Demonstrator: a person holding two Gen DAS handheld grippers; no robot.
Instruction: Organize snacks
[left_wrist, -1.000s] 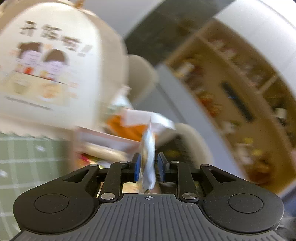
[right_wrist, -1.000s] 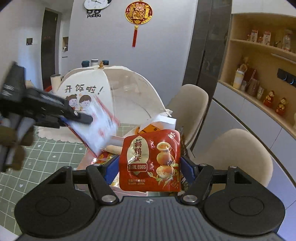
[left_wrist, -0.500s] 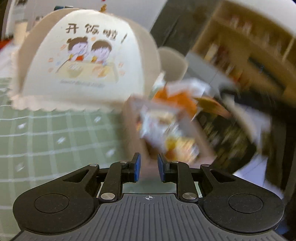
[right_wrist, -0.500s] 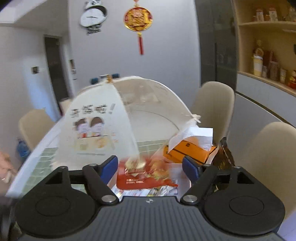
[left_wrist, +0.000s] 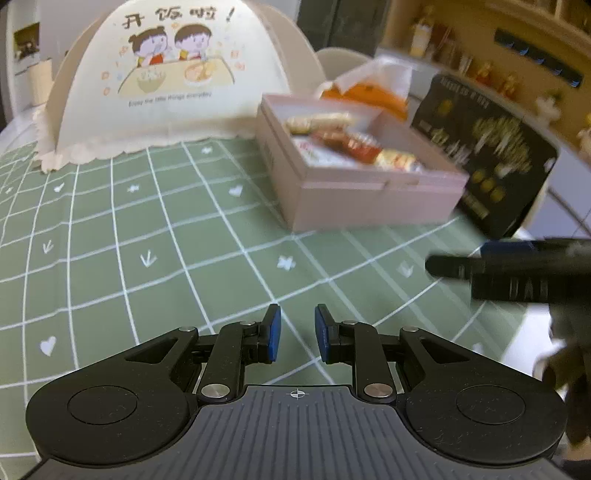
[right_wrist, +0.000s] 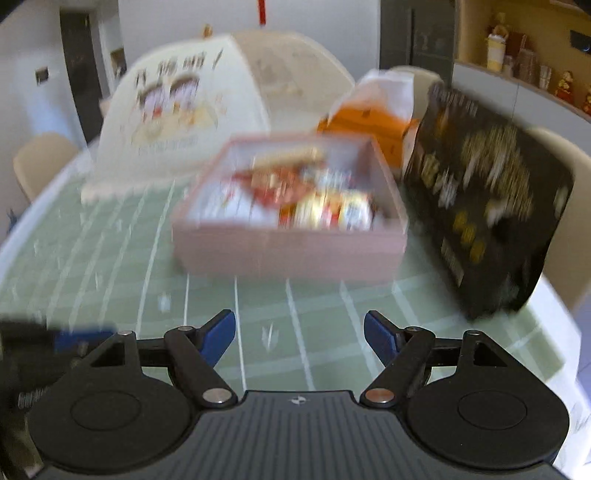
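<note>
A pink box stands on the green checked tablecloth, with several snack packets lying inside it. My left gripper hovers low over the cloth in front of the box, shut with nothing between its blue pads. The right wrist view, which is blurred, shows the same pink box and its snack packets straight ahead. My right gripper stands open and empty, short of the box. One of its fingers enters the left wrist view from the right.
A black printed bag stands upright against the box's right side. An orange tissue box sits behind it. A cream domed food cover fills the back left. Beige chairs ring the table, with shelves at the right.
The left gripper let go of its white packet and the right its red quail-egg packet, which now lies in the box. Both grippers have dropped back toward the table's near side.
</note>
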